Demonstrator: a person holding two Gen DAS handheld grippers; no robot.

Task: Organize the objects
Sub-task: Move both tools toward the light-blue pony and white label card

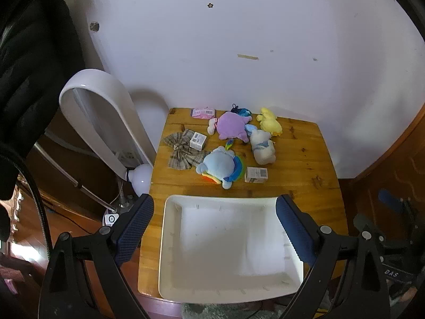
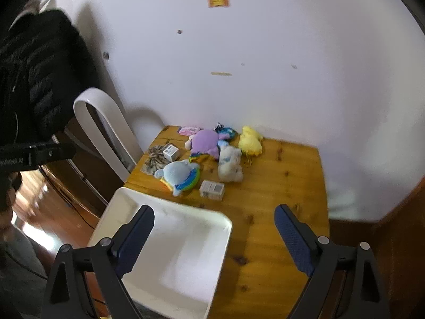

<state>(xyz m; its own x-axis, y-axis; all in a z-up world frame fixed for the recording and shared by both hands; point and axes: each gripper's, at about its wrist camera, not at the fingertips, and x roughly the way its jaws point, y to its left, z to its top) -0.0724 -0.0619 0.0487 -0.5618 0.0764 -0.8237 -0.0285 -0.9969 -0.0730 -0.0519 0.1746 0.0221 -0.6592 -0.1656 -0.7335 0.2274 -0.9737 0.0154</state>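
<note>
- A white rectangular bin (image 1: 172,265) sits at the near edge of a wooden table (image 1: 305,159), at 6 o'clock in the left wrist view. Nothing lies inside it.
- The things to be sorted are clustered at the far side of the table, around 12 o'clock from the bin, none of them touching it.
- Nearest the bin is a blue plush with a rainbow tail (image 1: 219,166); a small white carton (image 1: 255,175) lies just beside it at 3 o'clock.
- Behind these lie a purple plush (image 1: 232,126), a white plush (image 1: 261,146) and a yellow plush (image 1: 269,123), close together near the wall.
- At 9 o'clock of the blue plush, a plaid fabric bow (image 1: 180,150) has a second small box (image 1: 198,140) resting on its edge.
- A pink packet (image 1: 203,113) and a dark, glittery blue item (image 1: 240,111) sit at the very back edge.
- The left gripper (image 1: 214,211) hovers over the bin, its two blue-padded fingers spread wide and holding nothing.
- The right gripper (image 2: 213,222) hovers over the bin's right rim and bare table, fingers likewise spread wide and holding nothing.
- Judging by the unfilled bin and the untouched cluster, the sorting appears not yet begun; every item seems still to be moved.
</note>
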